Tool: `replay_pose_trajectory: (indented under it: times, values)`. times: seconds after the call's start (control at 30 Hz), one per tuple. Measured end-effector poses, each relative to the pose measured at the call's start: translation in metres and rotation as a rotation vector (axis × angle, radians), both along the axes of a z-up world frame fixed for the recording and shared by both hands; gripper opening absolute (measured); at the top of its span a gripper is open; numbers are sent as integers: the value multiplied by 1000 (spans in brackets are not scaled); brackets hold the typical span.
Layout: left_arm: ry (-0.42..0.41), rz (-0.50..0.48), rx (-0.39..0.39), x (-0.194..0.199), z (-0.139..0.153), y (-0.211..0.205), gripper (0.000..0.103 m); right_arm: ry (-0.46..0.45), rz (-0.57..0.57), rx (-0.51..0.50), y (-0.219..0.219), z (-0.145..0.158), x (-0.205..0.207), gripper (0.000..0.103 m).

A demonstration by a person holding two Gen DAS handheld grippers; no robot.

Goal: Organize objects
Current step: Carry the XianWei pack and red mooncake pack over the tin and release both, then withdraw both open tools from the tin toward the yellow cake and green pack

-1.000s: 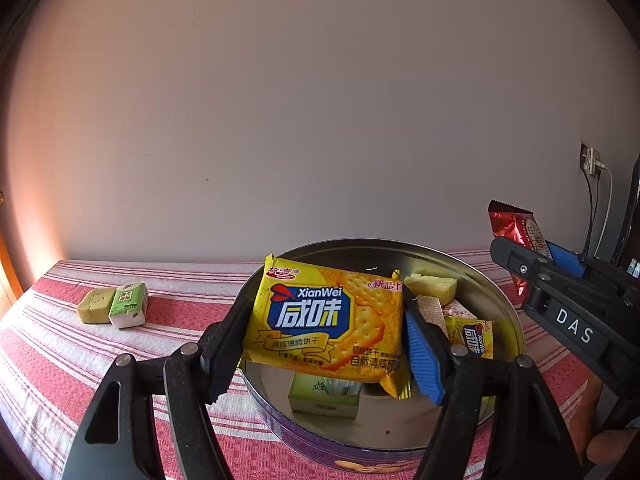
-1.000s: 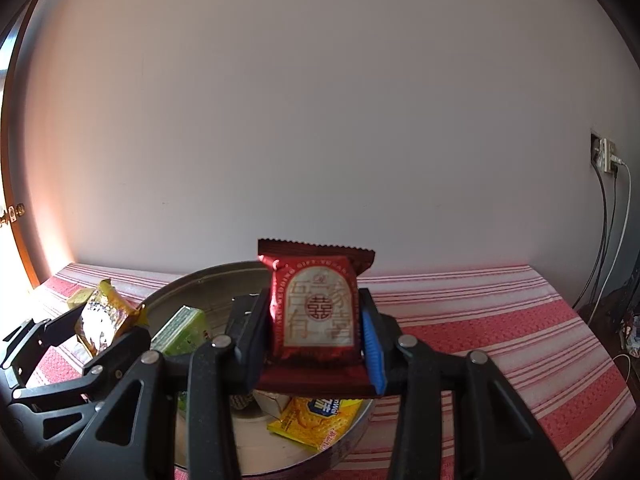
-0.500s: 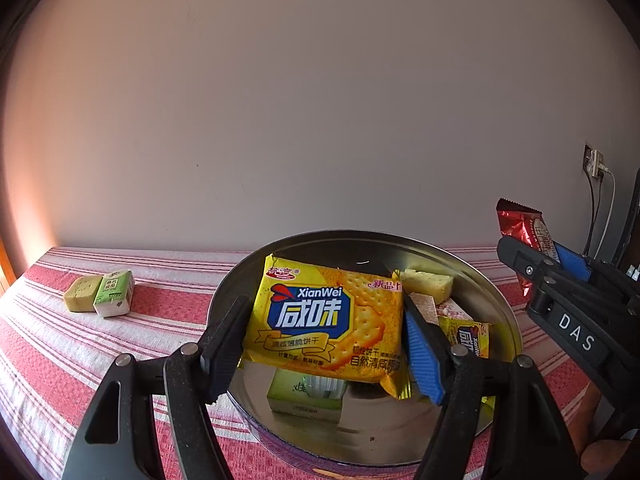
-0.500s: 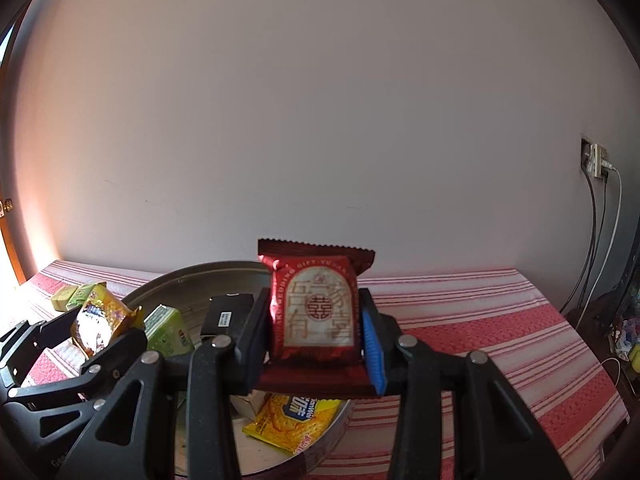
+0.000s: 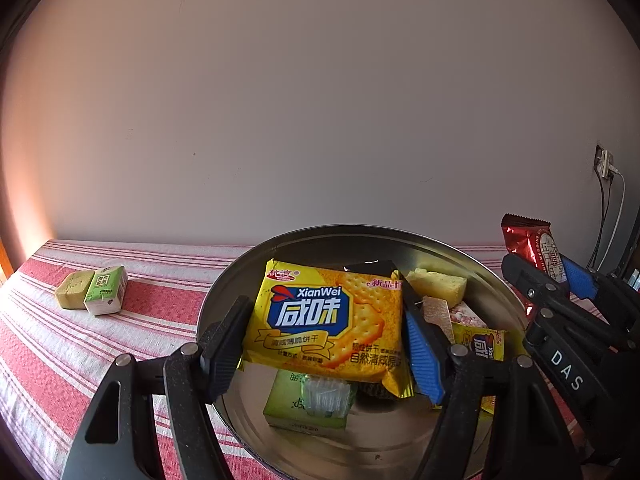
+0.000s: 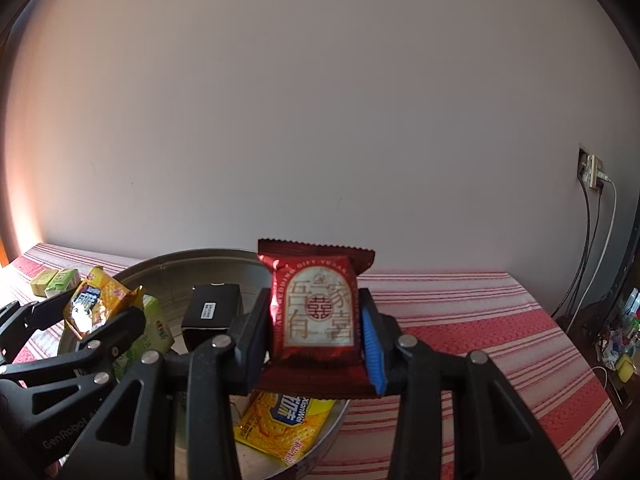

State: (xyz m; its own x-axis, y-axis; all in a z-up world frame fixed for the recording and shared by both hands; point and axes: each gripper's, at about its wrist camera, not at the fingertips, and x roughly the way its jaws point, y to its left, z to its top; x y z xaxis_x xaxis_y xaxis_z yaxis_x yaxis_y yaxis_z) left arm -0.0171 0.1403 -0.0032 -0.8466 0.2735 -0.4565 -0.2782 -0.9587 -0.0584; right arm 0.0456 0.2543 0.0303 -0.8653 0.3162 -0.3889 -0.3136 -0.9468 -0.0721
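left claw (image 5: pixel 324 344) grips a yellow xianwei cracker packet (image 5: pixel 326 322) at frame centre, above the round metal tin (image 5: pixel 360 236). right claw (image 6: pixel 316 344) clamps a red foil snack packet (image 6: pixel 316 308) at centre, above the tin's right edge.

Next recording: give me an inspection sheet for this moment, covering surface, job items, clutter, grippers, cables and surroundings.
Surface: table under a red and white striped cloth.
Job's things: round metal tin holding a black box, a green packet, a cake piece and a small yellow packet; yellow cracker packet and red packet held above it.
Clutter: two small packets lying on the cloth, left of the tin.
Grippers: left gripper shut on the yellow cracker packet; right gripper shut on the red packet.
Cables: two cables hanging from a wall socket.
Surroundings: plain wall; blurred small items at far right.
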Motion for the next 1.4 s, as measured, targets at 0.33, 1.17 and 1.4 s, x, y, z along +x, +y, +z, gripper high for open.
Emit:
replay_pose_trajectory:
  times: [0.33, 1.17, 1.4]
  values:
    - [-32, 11, -39, -20, -4, -2, 73, -69, 35, -34, -2, -16, -24, 41]
    - [52, 105, -46, -15, -9, -35, 102, 147, -31, -228, 30, 8, 9, 103]
    - [81, 125, -90, -9, -12, -38, 102, 151, -52, -207, 30, 1, 8, 103]
